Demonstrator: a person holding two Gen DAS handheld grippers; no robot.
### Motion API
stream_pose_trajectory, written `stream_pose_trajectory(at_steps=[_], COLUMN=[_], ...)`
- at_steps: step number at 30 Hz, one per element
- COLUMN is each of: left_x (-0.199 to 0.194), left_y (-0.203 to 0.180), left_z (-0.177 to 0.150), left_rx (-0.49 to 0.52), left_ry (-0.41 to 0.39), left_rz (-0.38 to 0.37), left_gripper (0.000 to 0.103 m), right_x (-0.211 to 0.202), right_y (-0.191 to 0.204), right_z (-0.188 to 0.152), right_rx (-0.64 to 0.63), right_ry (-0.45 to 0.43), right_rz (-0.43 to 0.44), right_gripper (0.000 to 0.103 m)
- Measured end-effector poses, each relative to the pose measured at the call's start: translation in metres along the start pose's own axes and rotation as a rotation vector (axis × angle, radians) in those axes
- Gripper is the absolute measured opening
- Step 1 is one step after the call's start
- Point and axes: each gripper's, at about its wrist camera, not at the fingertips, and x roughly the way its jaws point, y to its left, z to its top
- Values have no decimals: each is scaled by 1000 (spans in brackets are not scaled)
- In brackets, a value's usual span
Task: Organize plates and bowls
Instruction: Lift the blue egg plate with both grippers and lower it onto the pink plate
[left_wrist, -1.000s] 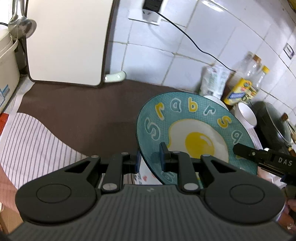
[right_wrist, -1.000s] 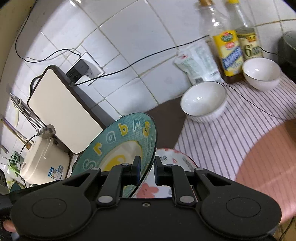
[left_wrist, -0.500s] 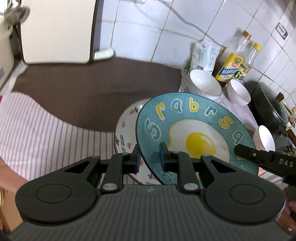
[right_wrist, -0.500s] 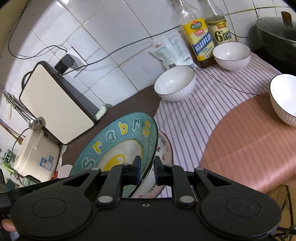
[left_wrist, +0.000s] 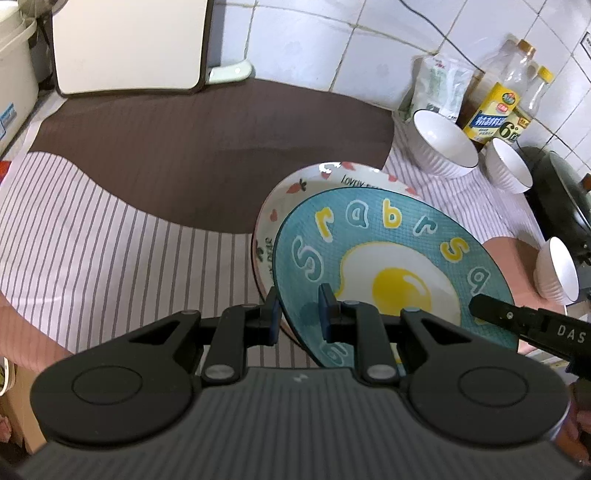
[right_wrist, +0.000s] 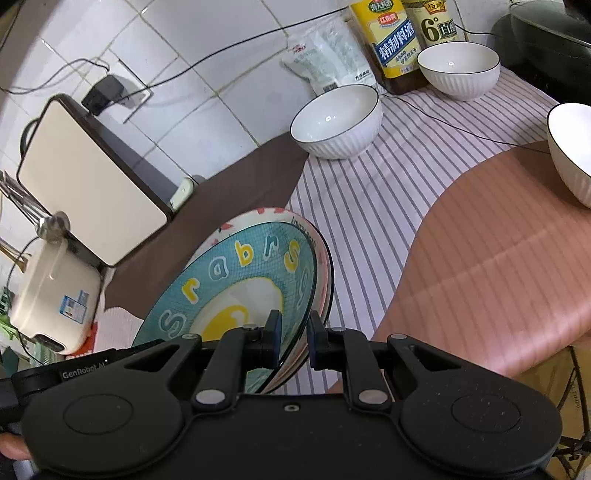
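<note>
Both tongs (left_wrist: 298, 314) (right_wrist: 294, 339) clamp teal plate (left_wrist: 391, 266) | plates: 2 | white bowls (right_wrist: 338, 122): 3

- Egg plate (left_wrist: 399, 258) sits directly over the carrot plate (left_wrist: 332, 177), whose far rim shows behind it; whether the two touch cannot be told.
- Left claw (left_wrist: 299, 317) grips the egg plate's near-left rim; right claw (right_wrist: 293, 341) grips its opposite rim.
- Both plates are over the striped cloth (left_wrist: 110, 229) on the bench.
- Dark mat (left_wrist: 207, 147) lies behind the plates, reaching back to the wall.
- Cutting board (left_wrist: 129, 44) leans on the wall at far left, with the rice cooker (right_wrist: 55, 291) beside it.
- Two bowls (right_wrist: 336, 122) (right_wrist: 458, 70) stand far right, in front of the bottles (right_wrist: 391, 37).
- A third bowl (right_wrist: 570, 151) stands nearer, at the right edge.
</note>
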Motion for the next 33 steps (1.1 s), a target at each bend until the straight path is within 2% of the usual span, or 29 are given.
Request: stream_pose_trajectory(at_steps=[19,26,33], left_x=[15,18,22], left_y=[5,8,6], left_z=[2,2,2], left_rx=[-19,-43,-40], left_ry=[33,44,63], left_rz=[25,20,34], left_gripper=[18,19,20], right_x=[14,14,20], right_y=[9,22,30], right_z=[1,1,-3], right_rx=[-39,-118,-193], right_ry=[40,28,27], right_rz=[-49,-105,-167], right_gripper=[18,18,24])
